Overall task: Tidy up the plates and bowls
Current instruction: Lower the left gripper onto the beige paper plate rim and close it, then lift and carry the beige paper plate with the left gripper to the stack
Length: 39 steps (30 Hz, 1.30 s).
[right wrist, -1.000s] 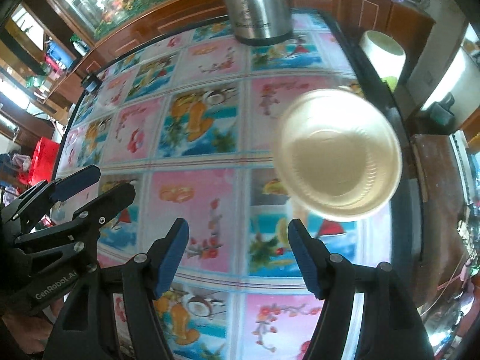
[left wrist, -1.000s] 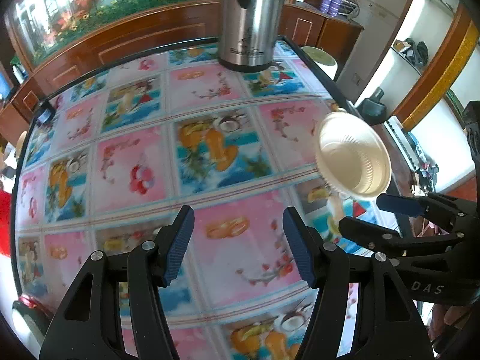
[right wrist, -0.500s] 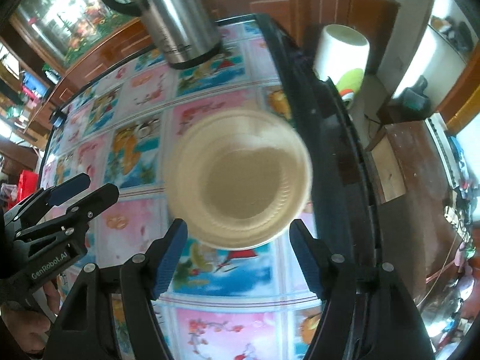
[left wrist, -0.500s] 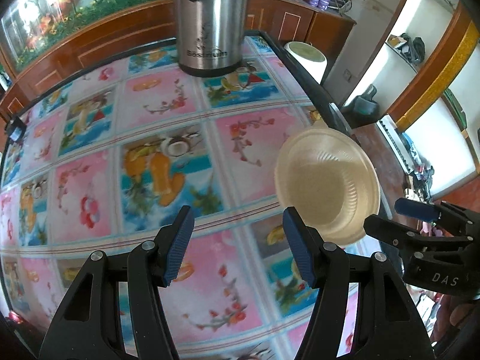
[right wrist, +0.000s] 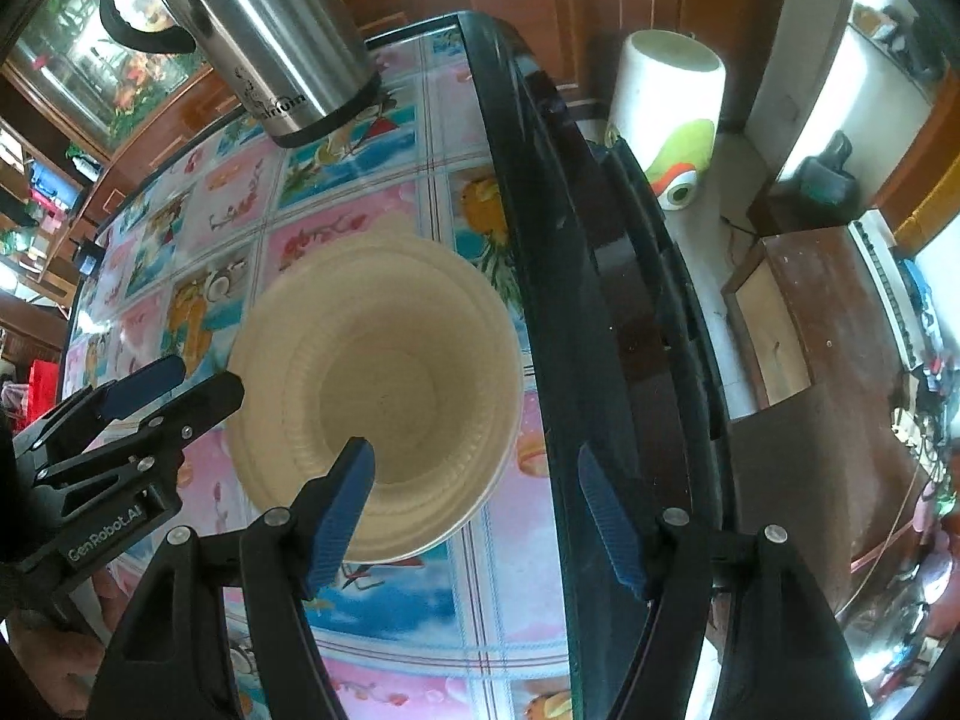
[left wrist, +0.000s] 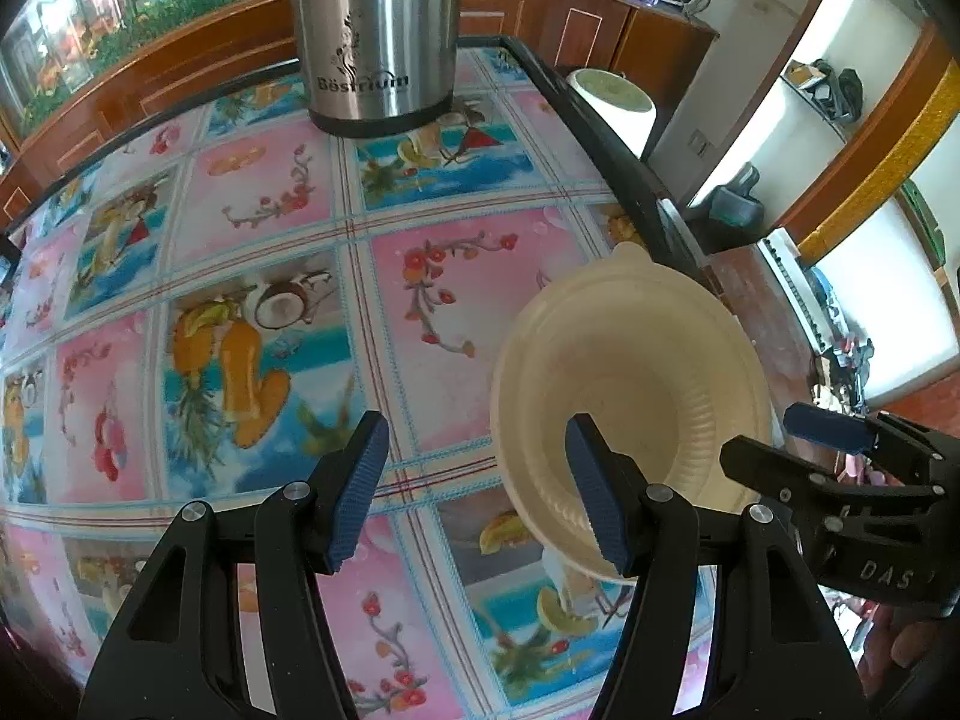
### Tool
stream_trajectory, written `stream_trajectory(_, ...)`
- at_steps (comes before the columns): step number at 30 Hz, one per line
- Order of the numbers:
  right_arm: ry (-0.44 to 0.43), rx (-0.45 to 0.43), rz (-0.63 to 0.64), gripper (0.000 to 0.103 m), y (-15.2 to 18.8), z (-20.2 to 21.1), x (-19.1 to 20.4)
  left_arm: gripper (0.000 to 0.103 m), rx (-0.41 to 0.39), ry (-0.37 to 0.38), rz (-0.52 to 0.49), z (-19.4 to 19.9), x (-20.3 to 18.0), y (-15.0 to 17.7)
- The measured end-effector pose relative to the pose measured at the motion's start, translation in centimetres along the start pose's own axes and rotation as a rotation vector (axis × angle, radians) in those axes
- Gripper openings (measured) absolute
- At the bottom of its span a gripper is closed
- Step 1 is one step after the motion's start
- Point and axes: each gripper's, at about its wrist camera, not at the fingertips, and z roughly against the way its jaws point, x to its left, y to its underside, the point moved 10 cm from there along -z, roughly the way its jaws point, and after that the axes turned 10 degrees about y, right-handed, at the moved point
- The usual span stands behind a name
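Observation:
A cream disposable bowl [left wrist: 636, 384] stands upright near the right edge of the table [left wrist: 252, 204]; it also shows in the right wrist view [right wrist: 384, 384]. My left gripper [left wrist: 477, 489] is open, its right finger over the bowl's near rim and its left finger over the tablecloth. My right gripper [right wrist: 474, 510] is open, its left finger over the bowl's near right rim and its right finger past the table's black edge. In the left wrist view the right gripper [left wrist: 798, 450] sits just right of the bowl. Neither holds anything.
A tall steel thermos jug [left wrist: 375, 30] stands at the table's far side, also in the right wrist view [right wrist: 264, 30]. The black table edge [right wrist: 558, 300] runs right of the bowl. A white bin [right wrist: 669, 108] and a wooden cabinet [right wrist: 798, 324] stand on the floor beyond.
Both grippers have moved forward and closed in on the bowl, which now looms larger with a finger of each over its rim. Both stay open. The bowl has not moved.

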Motion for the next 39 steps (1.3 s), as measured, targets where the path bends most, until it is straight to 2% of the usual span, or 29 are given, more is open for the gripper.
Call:
stream_trajectory(8,-0.033,0.003,0.017,0.068,-0.1,-1.0,0.3,0.061,0.022,-0.003,0.008,-1.9,0.0,0.2)
stream_trajectory(10,-0.042,-0.002,0.021,0.061,-0.2,-1.0,0.4,0.061,0.022,0.006,0.011,-2.2,0.0,0.2)
stream_trajectory(12,-0.052,-0.001,0.023,0.042,-0.2,-1.1,0.6,0.061,0.021,0.000,0.000,-2.5,0.0,0.2)
stream_trajectory(13,-0.054,0.003,0.027,0.037,-0.2,-1.3,0.7,0.060,0.025,-0.001,-0.007,-2.7,0.0,0.2)
stream_trajectory(15,-0.064,0.010,0.034,0.026,-0.1,-1.6,0.9,0.041,0.031,-0.003,-0.023,-2.9,-0.1,0.4)
stream_trajectory(16,-0.071,0.012,0.037,0.023,-0.1,-1.7,1.1,0.028,0.033,-0.013,-0.030,-3.0,-0.1,0.4)
stream_trajectory(17,-0.076,0.009,0.040,0.019,-0.1,-1.6,1.3,0.026,0.036,-0.020,-0.035,-3.0,0.0,0.5)
stream_trajectory(21,-0.086,-0.004,0.046,0.019,0.0,-1.1,1.8,0.022,0.027,-0.035,-0.048,-2.5,0.5,1.0)
stream_trajectory(27,-0.092,-0.031,0.074,0.019,0.4,0.7,3.5,0.022,-0.021,-0.058,-0.043,0.7,1.6,1.8)
stream_trajectory(33,-0.127,-0.041,0.122,0.019,1.8,2.3,7.0,0.022,-0.066,-0.083,-0.012,4.6,4.1,3.3)
stream_trajectory(39,-0.155,-0.035,0.190,0.020,3.2,3.1,11.7,0.022,-0.088,-0.116,0.054,8.2,8.3,6.0)
